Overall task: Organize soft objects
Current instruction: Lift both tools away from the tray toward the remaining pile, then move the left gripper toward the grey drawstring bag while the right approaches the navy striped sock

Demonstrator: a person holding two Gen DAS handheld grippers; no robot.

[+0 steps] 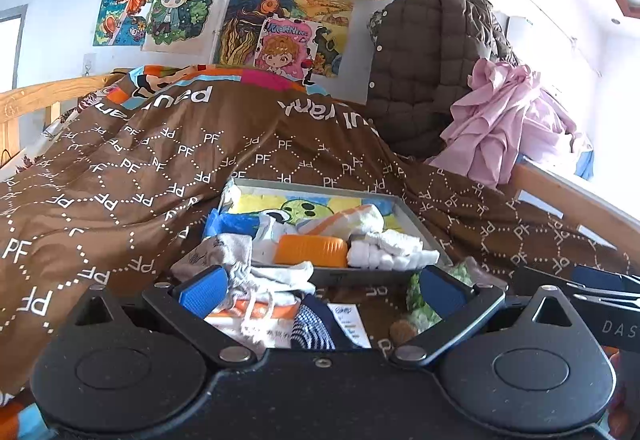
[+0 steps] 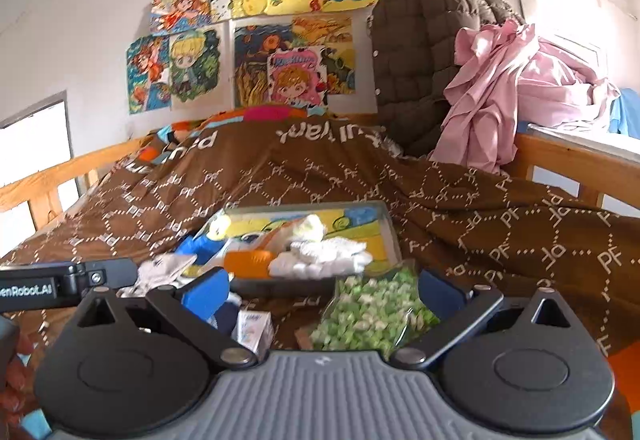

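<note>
Hovering, left fingers (image 1: 320, 290) wide over grey-white cloth (image 1: 256, 264) draped across tray rim (image 1: 360, 274); right fingers (image 2: 320, 294) wide, green-patterned bag (image 2: 372, 314) between.

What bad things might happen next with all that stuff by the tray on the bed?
1. The tray sits on a rumpled brown quilt, so a nudge could tip it and spill the white rolled cloths.
2. The grey-white sock drapes over the tray's near edge by the open left gripper; it may slide off.
3. The green-patterned bag lies between the open right gripper's fingers; a grab might squash it.
</note>
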